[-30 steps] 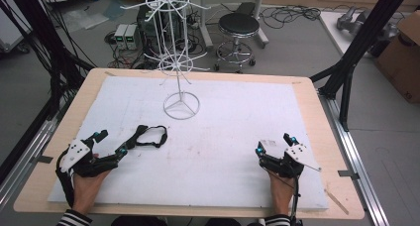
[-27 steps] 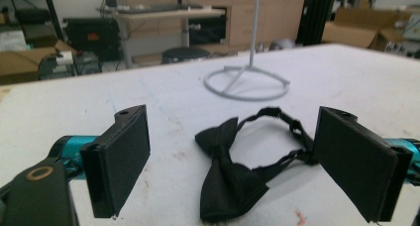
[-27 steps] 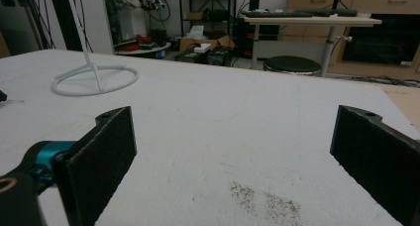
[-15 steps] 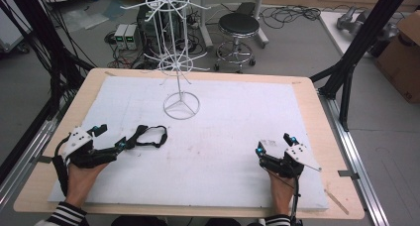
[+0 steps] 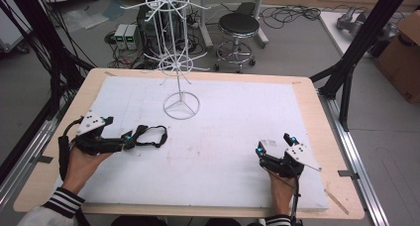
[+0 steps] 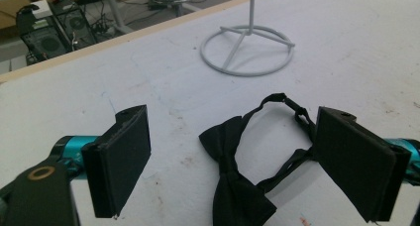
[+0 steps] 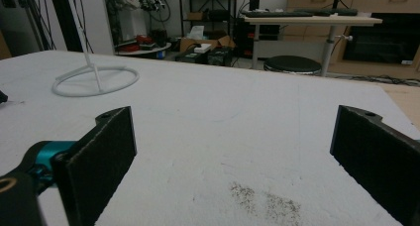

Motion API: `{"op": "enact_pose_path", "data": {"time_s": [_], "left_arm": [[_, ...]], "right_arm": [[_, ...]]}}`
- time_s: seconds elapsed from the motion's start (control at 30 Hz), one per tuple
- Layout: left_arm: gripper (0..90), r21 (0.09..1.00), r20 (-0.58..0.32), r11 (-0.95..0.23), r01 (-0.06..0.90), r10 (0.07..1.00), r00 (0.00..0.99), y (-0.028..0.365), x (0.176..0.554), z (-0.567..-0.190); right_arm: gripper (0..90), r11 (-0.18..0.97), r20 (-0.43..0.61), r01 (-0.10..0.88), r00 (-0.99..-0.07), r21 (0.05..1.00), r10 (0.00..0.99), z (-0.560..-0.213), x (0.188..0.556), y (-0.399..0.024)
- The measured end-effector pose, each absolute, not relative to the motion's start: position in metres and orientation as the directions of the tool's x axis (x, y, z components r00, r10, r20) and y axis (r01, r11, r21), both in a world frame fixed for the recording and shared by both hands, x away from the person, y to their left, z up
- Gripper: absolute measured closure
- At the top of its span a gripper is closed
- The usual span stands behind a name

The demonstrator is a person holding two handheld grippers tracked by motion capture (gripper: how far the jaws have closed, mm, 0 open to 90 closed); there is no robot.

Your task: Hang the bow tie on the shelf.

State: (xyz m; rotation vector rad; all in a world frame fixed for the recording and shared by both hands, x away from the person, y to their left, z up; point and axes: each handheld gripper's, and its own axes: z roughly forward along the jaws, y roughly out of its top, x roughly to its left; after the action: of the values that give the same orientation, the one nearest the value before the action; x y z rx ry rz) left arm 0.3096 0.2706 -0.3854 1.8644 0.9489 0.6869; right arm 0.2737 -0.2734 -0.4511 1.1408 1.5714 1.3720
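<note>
Left gripper (image 6: 233,161) low over bench (image 5: 307,84), fingers (image 6: 121,156) spread around bow tie (image 6: 237,186) lying flat near rack (image 5: 181,104). Right gripper (image 5: 274,148) resting, fingers spread, empty.

**Open mat, two obstacles**

The white mat (image 5: 233,137) lies bare across its middle and right side. A white wire rack (image 5: 179,62) stands near the far edge; a black bow tie (image 5: 148,135) lies near the left edge.
</note>
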Motion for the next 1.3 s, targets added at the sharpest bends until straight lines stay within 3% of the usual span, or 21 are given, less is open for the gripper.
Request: {"op": "enact_pose_path", "data": {"time_s": [0.37, 1.07, 1.3], "left_arm": [[18.7, 0.823, 0.104, -0.399, 0.404, 0.806, 0.583, 0.258, 0.332, -0.381], [25.1, 0.666, 0.093, -0.476, 0.574, 0.817, 0.570, 0.244, 0.366, -0.400], [31.4, 0.615, 0.087, -0.488, 0.619, 0.822, 0.562, 0.242, 0.373, -0.408]], "right_arm": [[2.8, 0.021, 0.028, 0.148, -0.322, 0.989, 0.946, -0.451, 0.274, -0.274], [2.8, 0.019, 0.030, 0.147, -0.324, 0.989, 0.945, -0.451, 0.274, -0.275], [2.8, 0.018, 0.030, 0.146, -0.325, 0.989, 0.945, -0.451, 0.274, -0.275]]}}
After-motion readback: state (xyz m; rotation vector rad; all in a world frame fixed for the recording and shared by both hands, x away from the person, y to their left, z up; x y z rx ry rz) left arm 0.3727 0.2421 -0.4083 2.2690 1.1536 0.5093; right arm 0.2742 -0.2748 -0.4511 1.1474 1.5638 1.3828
